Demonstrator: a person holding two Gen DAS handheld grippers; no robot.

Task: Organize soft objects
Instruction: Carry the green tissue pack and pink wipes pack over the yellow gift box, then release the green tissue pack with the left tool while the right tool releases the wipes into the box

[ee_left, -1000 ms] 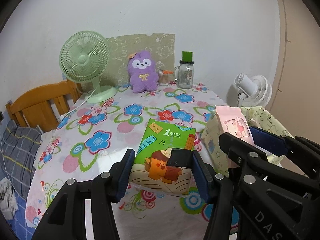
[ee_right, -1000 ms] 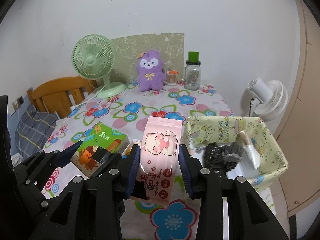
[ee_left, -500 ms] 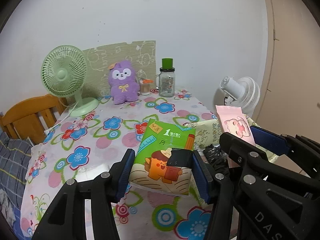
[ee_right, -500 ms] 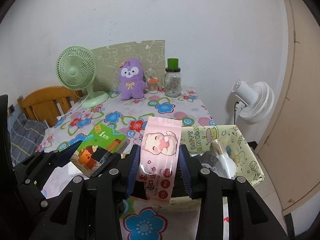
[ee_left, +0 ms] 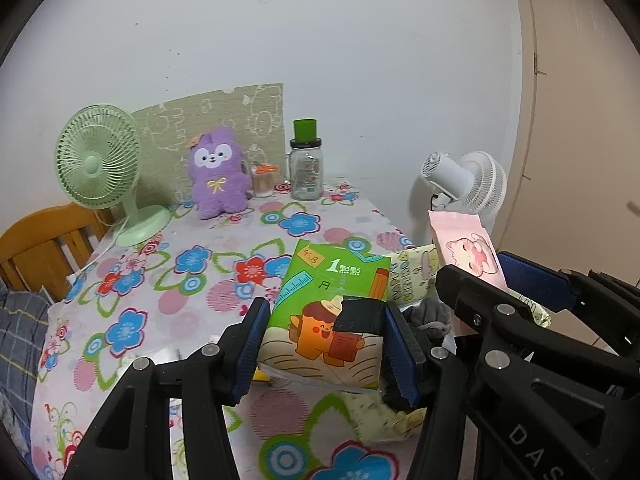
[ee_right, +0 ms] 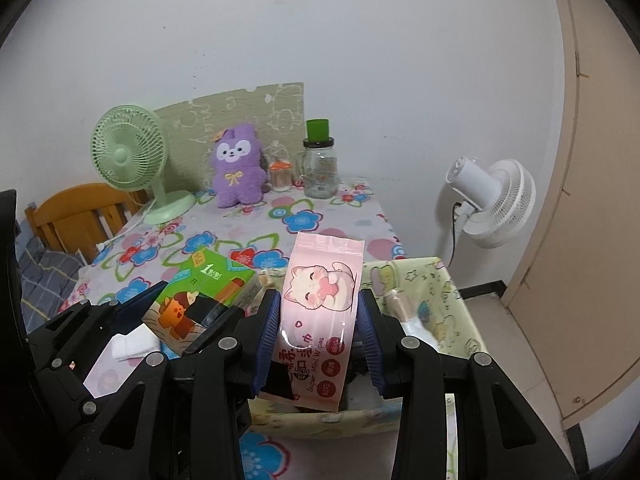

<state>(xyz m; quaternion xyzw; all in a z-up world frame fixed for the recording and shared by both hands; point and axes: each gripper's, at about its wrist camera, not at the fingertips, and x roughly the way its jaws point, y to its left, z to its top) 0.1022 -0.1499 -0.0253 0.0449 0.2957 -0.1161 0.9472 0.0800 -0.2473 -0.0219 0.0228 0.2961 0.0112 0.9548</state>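
Both sets of fingers were squeezing packs. The left gripper point(ee_left: 324, 344) held a green tissue pack point(ee_left: 328, 316); the right gripper point(ee_right: 318, 336) held pink wipes point(ee_right: 320, 320) above the yellow basket point(ee_right: 460, 308), beside the flowery bench's point(ee_right: 256, 220) edge.

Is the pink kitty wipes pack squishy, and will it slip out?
The pink wipes pack probably squishes: it's a soft pouch clamped in the right gripper. Its glossy film may be slippery. Its top stands upright unsupported, so it's likely full and fairly firm.
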